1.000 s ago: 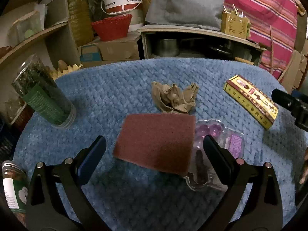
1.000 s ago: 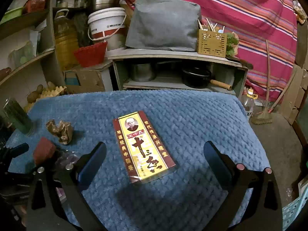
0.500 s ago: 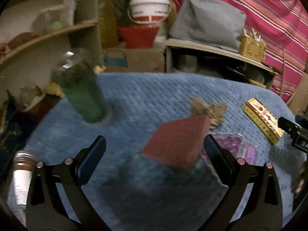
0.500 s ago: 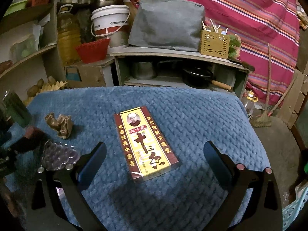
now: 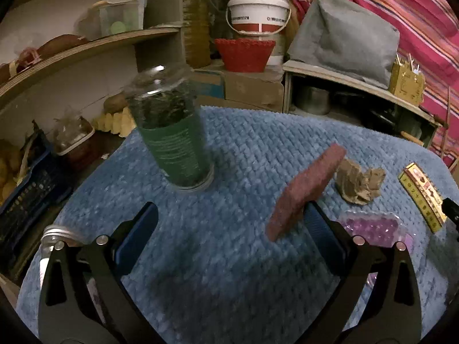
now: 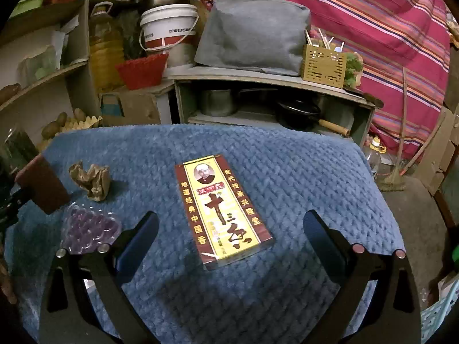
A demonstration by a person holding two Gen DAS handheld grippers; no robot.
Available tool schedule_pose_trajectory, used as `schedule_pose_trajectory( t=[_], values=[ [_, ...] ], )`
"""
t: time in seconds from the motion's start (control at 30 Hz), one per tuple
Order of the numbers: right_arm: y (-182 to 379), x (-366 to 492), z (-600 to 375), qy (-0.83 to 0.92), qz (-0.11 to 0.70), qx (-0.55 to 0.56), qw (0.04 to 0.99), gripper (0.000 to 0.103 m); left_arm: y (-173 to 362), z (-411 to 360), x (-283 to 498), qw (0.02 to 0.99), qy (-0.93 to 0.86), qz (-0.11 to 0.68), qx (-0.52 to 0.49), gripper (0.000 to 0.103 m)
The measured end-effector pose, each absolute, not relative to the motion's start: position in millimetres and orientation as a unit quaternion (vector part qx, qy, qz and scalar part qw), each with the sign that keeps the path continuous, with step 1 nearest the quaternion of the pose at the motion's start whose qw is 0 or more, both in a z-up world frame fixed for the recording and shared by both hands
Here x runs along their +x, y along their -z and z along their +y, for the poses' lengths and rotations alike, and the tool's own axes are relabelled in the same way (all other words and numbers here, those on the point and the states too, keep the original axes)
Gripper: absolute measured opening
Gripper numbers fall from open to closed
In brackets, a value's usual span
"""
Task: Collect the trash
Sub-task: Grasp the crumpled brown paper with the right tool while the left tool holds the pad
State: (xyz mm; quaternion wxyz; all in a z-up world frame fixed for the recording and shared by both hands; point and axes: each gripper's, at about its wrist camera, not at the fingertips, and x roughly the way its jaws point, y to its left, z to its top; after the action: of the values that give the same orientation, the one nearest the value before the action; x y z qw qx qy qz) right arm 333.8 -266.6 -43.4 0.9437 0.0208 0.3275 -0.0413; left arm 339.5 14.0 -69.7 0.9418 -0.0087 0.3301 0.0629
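A crumpled brown paper (image 5: 360, 183) lies on the blue cloth (image 5: 258, 149); it also shows in the right wrist view (image 6: 91, 180). A maroon scouring pad (image 5: 304, 192) stands tilted on edge against the right finger of my open left gripper (image 5: 229, 229); it also shows in the right wrist view (image 6: 43, 183). A clear purple blister tray (image 5: 373, 226) lies right of it. My right gripper (image 6: 229, 235) is open above a yellow-and-red box (image 6: 221, 209).
A tea jar (image 5: 172, 132) with a green label stands left of centre. A metal-lidded jar (image 5: 57, 240) is at the left edge. Shelves, a red basket (image 5: 243, 54) and a white bucket (image 5: 258, 11) stand behind the table. The floor drops off at the right (image 6: 416, 200).
My left gripper has swung left toward the tea jar. The maroon pad has gone from lying flat to tilted up on edge by the right finger. The right gripper has barely moved.
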Motion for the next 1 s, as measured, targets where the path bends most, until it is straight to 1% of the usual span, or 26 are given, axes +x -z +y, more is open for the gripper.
schedule_pose_trajectory(
  t=[0.13, 0.3, 0.43, 0.47, 0.5, 0.57, 0.63, 0.67, 0.7, 0.73, 0.8, 0.87, 0.93, 0.97, 1.0],
  values=[
    [43.1, 333.3, -265.7, 0.042, 0.328, 0.020, 0.944, 0.099, 78.6, 7.2, 350.0, 0.936, -0.054, 0.349, 0.006, 0.098],
    [43.5, 334.0, -265.3, 0.041, 0.329, 0.018, 0.943, 0.099, 78.7, 5.2, 351.3, 0.938, -0.038, 0.345, 0.003, 0.098],
    [42.2, 332.9, -264.0, 0.037, 0.328, 0.016, 0.944, 0.099, 74.3, 9.6, 354.2, 0.944, -0.009, 0.331, -0.021, 0.097],
    [42.1, 332.8, -264.0, 0.037, 0.328, 0.016, 0.944, 0.099, 72.8, 11.3, 352.6, 0.945, -0.002, 0.325, -0.028, 0.095],
    [42.2, 333.0, -263.9, 0.037, 0.328, 0.016, 0.944, 0.099, 70.9, 11.9, 350.7, 0.947, 0.007, 0.318, -0.034, 0.090],
    [42.1, 332.8, -264.3, 0.038, 0.329, 0.016, 0.943, 0.099, 67.6, 8.3, 348.6, 0.950, 0.022, 0.311, -0.036, 0.085],
    [42.2, 332.2, -262.4, 0.037, 0.330, 0.014, 0.943, 0.099, 67.1, 0.6, 346.7, 0.951, 0.033, 0.305, -0.023, 0.081],
    [42.5, 332.1, -261.4, 0.037, 0.330, 0.013, 0.943, 0.099, 67.4, -4.5, 345.8, 0.952, 0.037, 0.304, -0.012, 0.076],
    [42.6, 331.9, -260.8, 0.037, 0.330, 0.011, 0.943, 0.099, 67.6, -8.0, 345.2, 0.952, 0.041, 0.303, -0.004, 0.067],
    [42.6, 331.9, -260.2, 0.037, 0.331, 0.009, 0.943, 0.099, 67.6, -13.8, 344.1, 0.952, 0.049, 0.302, 0.007, 0.062],
    [43.7, 333.1, -258.3, 0.038, 0.333, 0.005, 0.942, 0.099, 66.8, -20.1, 342.0, 0.952, 0.057, 0.299, 0.018, 0.042],
    [43.7, 333.8, -256.9, 0.038, 0.334, 0.001, 0.942, 0.099, 67.0, -25.1, 340.8, 0.951, 0.067, 0.300, 0.026, 0.027],
    [41.3, 334.7, -254.1, 0.035, 0.333, -0.003, 0.942, 0.099, 65.6, -27.5, 338.5, 0.953, 0.068, 0.294, 0.033, 0.025],
    [39.4, 335.0, -253.5, 0.036, 0.331, -0.002, 0.943, 0.099, 64.2, -27.6, 337.4, 0.954, 0.068, 0.291, 0.034, 0.014],
    [35.6, 335.5, -252.1, 0.035, 0.329, 0.001, 0.944, 0.098, 63.1, -26.9, 336.9, 0.954, 0.067, 0.291, 0.034, 0.012]
  ],
)
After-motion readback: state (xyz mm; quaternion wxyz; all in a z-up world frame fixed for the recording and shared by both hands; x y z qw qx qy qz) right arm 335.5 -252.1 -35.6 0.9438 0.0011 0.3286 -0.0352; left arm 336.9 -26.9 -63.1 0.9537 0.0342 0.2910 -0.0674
